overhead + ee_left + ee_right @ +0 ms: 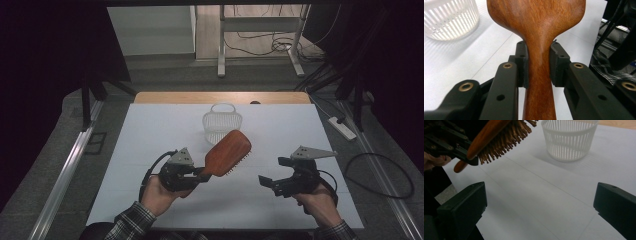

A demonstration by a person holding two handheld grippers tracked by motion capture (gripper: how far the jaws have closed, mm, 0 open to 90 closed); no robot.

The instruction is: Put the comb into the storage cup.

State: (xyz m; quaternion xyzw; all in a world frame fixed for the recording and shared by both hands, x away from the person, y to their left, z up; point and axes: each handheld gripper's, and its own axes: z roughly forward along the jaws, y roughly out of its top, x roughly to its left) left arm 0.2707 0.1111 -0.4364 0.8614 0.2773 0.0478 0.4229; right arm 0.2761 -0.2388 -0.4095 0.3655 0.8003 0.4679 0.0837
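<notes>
A wooden hairbrush (pixel 228 151) is held above the white table sheet (pixel 150 135), with my left gripper (pixel 199 175) shut on its handle (pixel 540 70). The paddle head tilts up and to the right, bristles facing the right side. In the left gripper view both black pads (pixel 522 62) press on the narrow neck of the handle. My right gripper (pixel 271 171) hovers to the right of the brush, open, with nothing between its jaws. In the right gripper view the hairbrush bristles (pixel 506 137) hang at the upper left, beyond my right gripper (pixel 540 212).
A white slatted plastic basket (pixel 222 125) stands upright on the sheet behind the brush head, seen as the basket (pixel 569 140) and the basket (pixel 449 20). A wooden table edge (pixel 220 97) runs along the far side. Cables and a power strip (pixel 342 127) lie off to the right.
</notes>
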